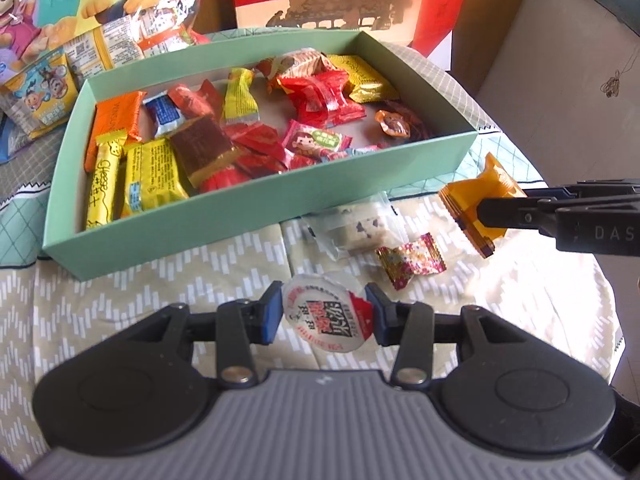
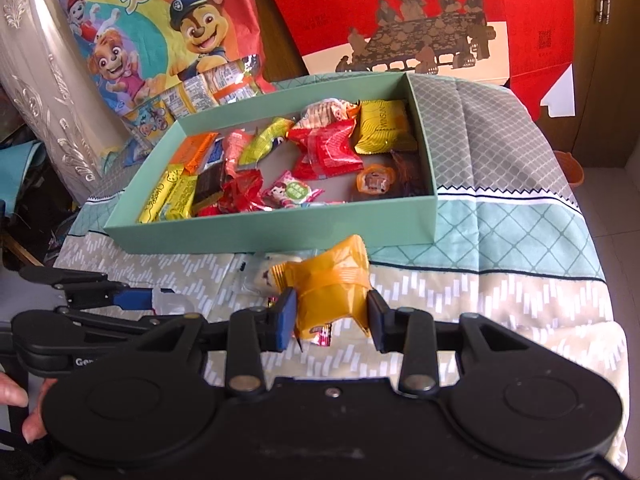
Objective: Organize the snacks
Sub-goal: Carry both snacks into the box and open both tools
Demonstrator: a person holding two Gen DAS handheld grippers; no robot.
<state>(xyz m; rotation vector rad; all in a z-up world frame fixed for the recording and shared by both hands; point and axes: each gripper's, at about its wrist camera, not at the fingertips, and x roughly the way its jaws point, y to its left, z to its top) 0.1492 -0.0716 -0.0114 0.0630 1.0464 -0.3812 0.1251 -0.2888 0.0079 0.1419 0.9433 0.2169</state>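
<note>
a patterned cloth point(image 1: 140, 280) covers the table, and the mint green box point(image 1: 256, 216) lies across the middle of both views, holding a jumble of wrapped snacks – a yellow cheese bar point(image 1: 105, 184) sits at its lower left corner in the left wrist view. behind it, at the top of the frame, stand a cartoon-dog gift bag point(image 2: 160, 32) and a red carton point(image 2: 400, 20). the left gripper point(image 1: 325, 317), low in the centre, pinches a round jelly cup point(image 1: 324, 316) with a red-printed white lid between its 2 blue pads. the right gripper point(image 2: 331, 317) clamps an orange-wrapped snack point(image 2: 328, 292) just in front of the box's near wall. on the cloth between them lie a clear-wrapped nougat point(image 1: 360, 228) and, touching it, a small floral candy point(image 1: 412, 258).
</note>
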